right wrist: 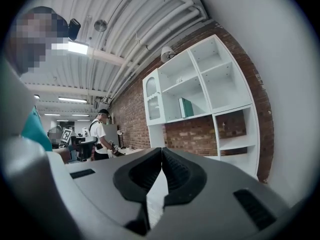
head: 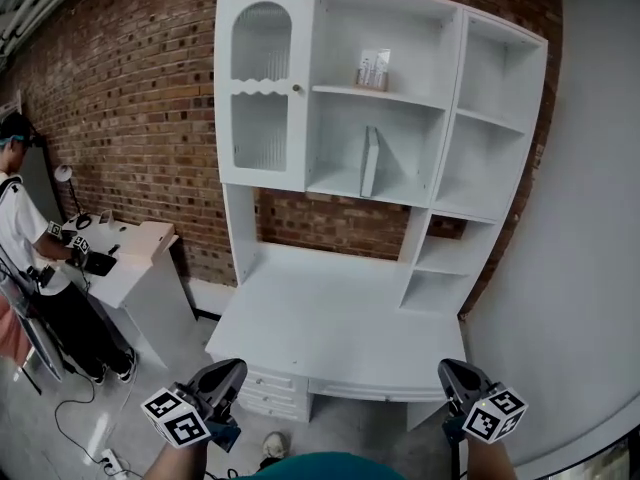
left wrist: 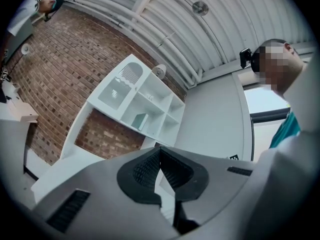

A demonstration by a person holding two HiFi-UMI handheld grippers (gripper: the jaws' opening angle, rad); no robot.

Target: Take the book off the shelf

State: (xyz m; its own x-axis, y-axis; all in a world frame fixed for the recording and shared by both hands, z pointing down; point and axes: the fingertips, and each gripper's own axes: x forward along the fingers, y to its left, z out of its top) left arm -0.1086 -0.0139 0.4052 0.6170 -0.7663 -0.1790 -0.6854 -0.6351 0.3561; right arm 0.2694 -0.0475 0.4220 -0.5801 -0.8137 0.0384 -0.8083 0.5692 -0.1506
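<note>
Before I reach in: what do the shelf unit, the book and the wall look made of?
Shelf unit: probably painted wood or laminate, smooth matte white flat panels.
Book: likely paper, teal cover, thin leaning slab.
Wall: bare red brick, mortar lines showing.

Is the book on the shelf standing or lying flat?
Standing: the book is on end, alone on the middle shelf.

Your book (head: 370, 161) is on the white shelf (head: 449, 108), in the wide open compartment at the middle of the unit, one level below the top. It is a thin book that looks teal in your right gripper view (right wrist: 186, 107). It stands on its lower edge, almost upright with a slight lean. It is alone there, clear of both side walls.
</note>
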